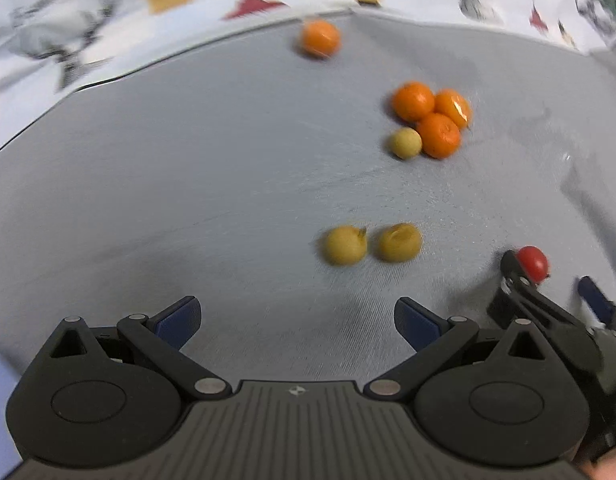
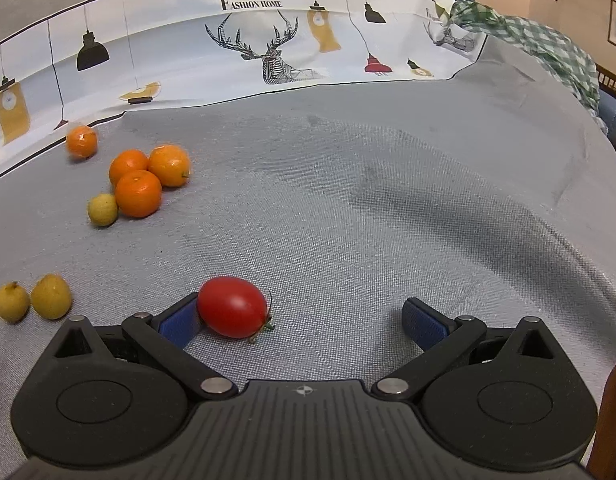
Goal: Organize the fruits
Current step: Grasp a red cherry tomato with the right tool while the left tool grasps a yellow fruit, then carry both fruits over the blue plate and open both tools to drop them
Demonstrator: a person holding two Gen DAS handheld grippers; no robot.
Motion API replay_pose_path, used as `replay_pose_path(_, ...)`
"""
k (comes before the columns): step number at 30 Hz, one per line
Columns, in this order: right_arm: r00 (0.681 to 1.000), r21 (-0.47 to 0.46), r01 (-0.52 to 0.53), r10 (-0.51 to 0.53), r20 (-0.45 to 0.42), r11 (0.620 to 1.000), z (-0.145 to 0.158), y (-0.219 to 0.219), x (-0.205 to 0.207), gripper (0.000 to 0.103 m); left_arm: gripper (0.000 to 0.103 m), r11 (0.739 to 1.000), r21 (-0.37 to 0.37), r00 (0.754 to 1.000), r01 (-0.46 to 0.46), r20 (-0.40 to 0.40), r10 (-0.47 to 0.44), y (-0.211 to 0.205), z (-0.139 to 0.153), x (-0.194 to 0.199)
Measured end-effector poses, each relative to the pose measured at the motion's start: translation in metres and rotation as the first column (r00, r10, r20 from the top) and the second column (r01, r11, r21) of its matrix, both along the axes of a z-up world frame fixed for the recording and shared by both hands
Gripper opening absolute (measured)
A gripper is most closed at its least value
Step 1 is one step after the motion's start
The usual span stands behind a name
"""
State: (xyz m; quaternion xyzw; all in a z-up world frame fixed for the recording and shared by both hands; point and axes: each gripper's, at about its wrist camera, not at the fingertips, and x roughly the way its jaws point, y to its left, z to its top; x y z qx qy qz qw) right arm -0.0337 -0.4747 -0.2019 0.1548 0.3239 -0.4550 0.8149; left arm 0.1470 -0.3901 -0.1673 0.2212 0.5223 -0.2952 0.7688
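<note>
right gripper spread, tomato touching 1 pad | left gripper spread, empty

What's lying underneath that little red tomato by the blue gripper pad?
Only the grey woven tablecloth shows under the small red oval tomato; its green stem rests on the fabric. The contact patch itself is hidden by the tomato. The right gripper is open, one pad beside it.

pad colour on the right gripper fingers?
Blue pads on black fingers of the right gripper; clearest in the right wrist view.
</note>
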Motion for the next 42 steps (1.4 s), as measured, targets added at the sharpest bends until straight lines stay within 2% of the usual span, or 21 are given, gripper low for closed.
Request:
replay_pose_path(5,1.000,-0.005,0.016,-0.017,-0.006,1.000,0.000,0.001,0.002,0.102,0.103,0.999,0.049,1.000,0.013,0.008,-0.014,-0.024,-0.023,0.017)
replay_pose_path(8,1.000,-0.007,0.021,-0.021,-0.006,1.000,0.000,0.001,0.003,0.102,0.103,0.998,0.042,0.999,0.053,0.008,-0.054,-0.029,-0.027,0.018)
replay_pose_path(10,1.000,-0.009,0.022,-0.022,-0.008,1.000,0.000,0.002,0.003,0.102,0.093,0.995,0.033,0.995,0.096,0.035,-0.097,-0.032,-0.025,0.015)
replay_pose_path(11,1.000,-0.008,0.024,-0.024,-0.010,1.000,0.001,0.002,0.004,0.102,0.075,0.992,0.020,0.992,0.123,0.035,-0.123,-0.033,-0.022,0.013)
replay_pose_path(12,1.000,-0.002,0.022,-0.022,-0.011,1.000,0.002,0.002,0.004,0.098,0.038,0.988,0.000,0.987,0.157,0.034,-0.157,-0.033,-0.017,0.008)
replay_pose_path(13,1.000,0.005,0.006,-0.006,-0.002,1.000,0.004,0.003,0.004,0.092,0.029,0.982,0.000,0.980,0.191,0.050,-0.190,-0.034,-0.014,0.001)
replay_pose_path(14,0.999,-0.002,-0.031,0.031,0.012,1.000,0.007,0.005,0.006,0.066,0.027,0.976,0.011,0.974,0.215,0.073,-0.216,-0.035,-0.012,-0.004)
replay_pose_path(15,0.996,-0.026,-0.085,0.086,0.014,0.996,0.009,0.011,0.009,0.028,0.027,0.972,0.005,0.967,0.236,0.102,-0.235,-0.033,-0.010,-0.010)
replay_pose_path(18,0.994,-0.051,-0.111,0.111,-0.015,0.993,0.010,0.016,0.015,0.029,0.027,0.970,0.016,0.960,0.243,0.140,-0.243,-0.026,-0.007,-0.019)
replay_pose_path(23,0.998,-0.055,-0.046,0.049,0.043,0.997,0.020,0.008,0.010,0.029,0.027,0.991,-0.017,0.985,0.134,0.107,-0.132,0.017,0.022,-0.022)
replay_pose_path(29,0.993,-0.046,-0.069,0.073,0.097,0.997,0.038,0.012,0.006,0.029,0.027,1.000,-0.008,0.995,-0.007,0.096,0.008,0.110,0.081,-0.043)
replay_pose_path(31,0.992,-0.048,-0.070,0.075,0.105,0.996,0.052,0.019,-0.005,0.029,0.027,0.999,-0.011,0.993,-0.042,0.109,0.043,0.147,0.103,-0.054)
replay_pose_path(34,0.990,-0.004,-0.066,0.066,0.125,0.998,0.080,0.035,-0.029,0.030,0.028,0.996,-0.012,0.985,-0.091,0.147,0.092,0.199,0.131,-0.073)
replay_pose_path(38,0.965,0.000,-0.179,0.175,0.195,0.984,0.133,0.087,-0.067,0.030,0.028,0.985,-0.021,0.968,-0.170,0.186,0.171,0.262,0.158,-0.100)
replay_pose_path(42,0.907,0.043,-0.355,0.333,0.259,0.934,0.176,0.153,-0.094,0.030,0.028,0.971,-0.064,0.957,-0.230,0.168,0.237,0.315,0.172,-0.129)
